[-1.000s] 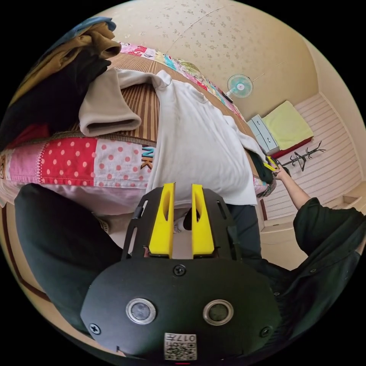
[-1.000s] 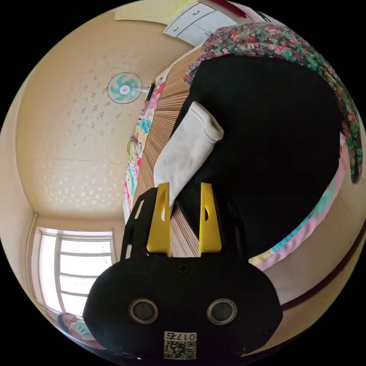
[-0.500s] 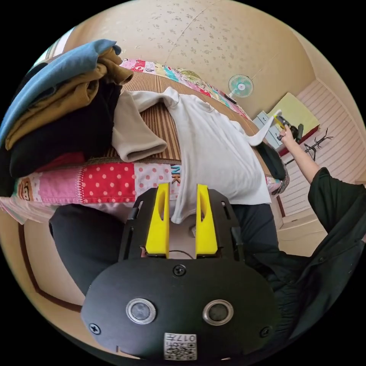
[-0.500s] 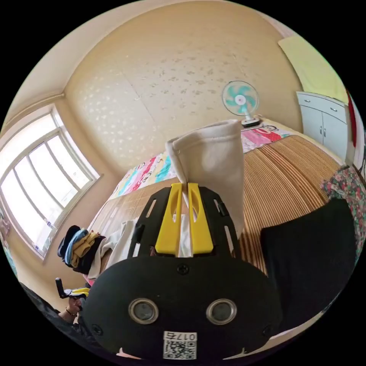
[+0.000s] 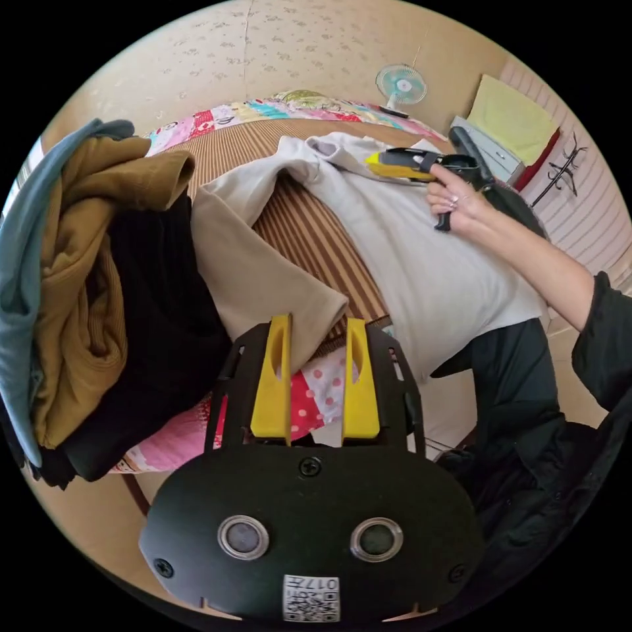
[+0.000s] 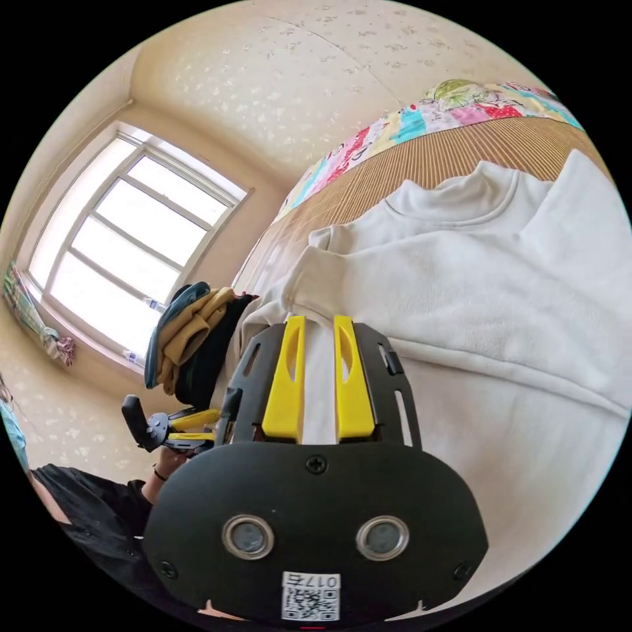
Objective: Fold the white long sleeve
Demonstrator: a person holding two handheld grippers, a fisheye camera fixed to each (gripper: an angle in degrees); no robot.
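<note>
1. Left gripper (image 5: pixel 316 329): jaws spread, nothing between them, the cuff of the near sleeve (image 5: pixel 263 289) just past the tips, no contact visible.
2. Below the jaws: polka-dot quilt (image 5: pixel 316 401) at the bed's edge.
3. Beside that sleeve: pile of clothes (image 5: pixel 92 296), with blue, mustard and black pieces heaped together, touching the sleeve's side.
4. Shirt (image 5: pixel 421 263) lay flat on the striped mat (image 5: pixel 316 237) on the bed, collar toward the far side, hem hanging over the near edge.
5. Right gripper (image 5: pixel 385 164), seen from the left gripper view, was held in a hand (image 5: pixel 454 204) over the shirt's chest area, near the collar.
6. Right gripper view: right gripper (image 6: pixel 320 322) jaws a little apart, tips over the shirt (image 6: pixel 500 408); cannot tell whether they touched the cloth. The other sleeve (image 6: pixel 461 296) lay folded across the chest, cuff just past the tips.
7. Same view, farther: pile (image 6: pixel 191 329) at the mat's end, left gripper (image 6: pixel 191 421) in a hand below it.
8. Far: fan (image 5: pixel 400 82) and cabinet (image 5: pixel 487 148) beyond the bed; window (image 6: pixel 131 243) in the wall.
</note>
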